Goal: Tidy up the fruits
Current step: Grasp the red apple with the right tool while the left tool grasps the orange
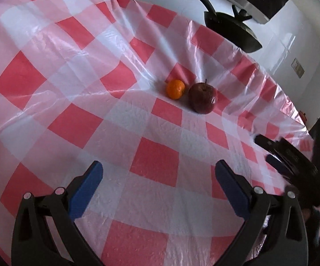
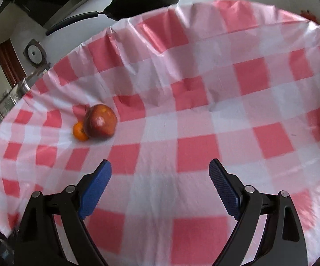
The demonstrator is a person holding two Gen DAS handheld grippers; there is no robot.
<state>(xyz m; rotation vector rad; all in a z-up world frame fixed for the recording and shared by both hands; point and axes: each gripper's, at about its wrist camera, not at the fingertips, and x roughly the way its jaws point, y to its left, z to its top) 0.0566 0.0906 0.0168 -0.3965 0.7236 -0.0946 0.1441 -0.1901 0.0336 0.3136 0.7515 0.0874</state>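
Both my grippers — left gripper, right gripper — spread wide, empty, ready for pick. Orange touched apple mid-frame, upper left in right view — loose on cloth, unsorted.

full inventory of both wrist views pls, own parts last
apple: 1, dark red, on the tablecloth, right next to the orange
orange: 1, orange, small, beside the apple, partly behind it in the right wrist view
tablecloth: 1, red and white check, glossy, wrinkled, covers the table
frying pan: 1, black, long handle, beyond the table's far edge
left gripper: 1, black with blue pads, open, nothing between them
right gripper: 1, black with blue pads, open, empty; also seen at the left wrist view's right edge
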